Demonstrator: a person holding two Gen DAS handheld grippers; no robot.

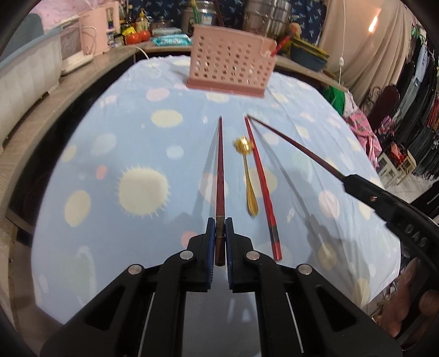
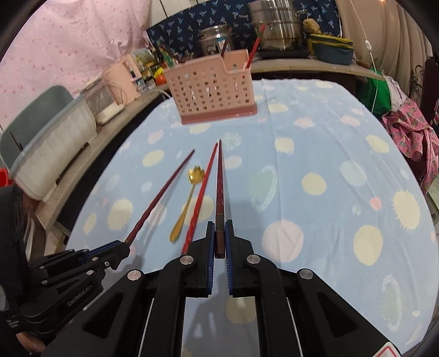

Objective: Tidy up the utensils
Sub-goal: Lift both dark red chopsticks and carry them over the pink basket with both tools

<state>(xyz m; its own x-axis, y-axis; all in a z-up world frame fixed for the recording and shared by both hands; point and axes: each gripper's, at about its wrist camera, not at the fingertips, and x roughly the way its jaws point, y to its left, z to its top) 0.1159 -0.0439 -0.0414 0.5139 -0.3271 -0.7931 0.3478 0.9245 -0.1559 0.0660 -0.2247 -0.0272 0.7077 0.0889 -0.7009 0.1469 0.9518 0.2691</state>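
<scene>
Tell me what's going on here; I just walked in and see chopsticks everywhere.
A person is sorting utensils with two handheld grippers. The left gripper and right gripper are each shut on a dark red chopstick. A red chopstick and gold spoon lie on the blue cloth. The pink holder already has two chopsticks.

From my seat the pink utensil basket (image 1: 229,61) is smeared with motion blur, so I can't read its compartments — two chopstick tops (image 2: 255,44) poke out and the rest is hidden behind its wall. The gold spoon (image 1: 248,175) has a blurred bowl. On the counter, bottles (image 1: 137,24) are too small to identify.
</scene>
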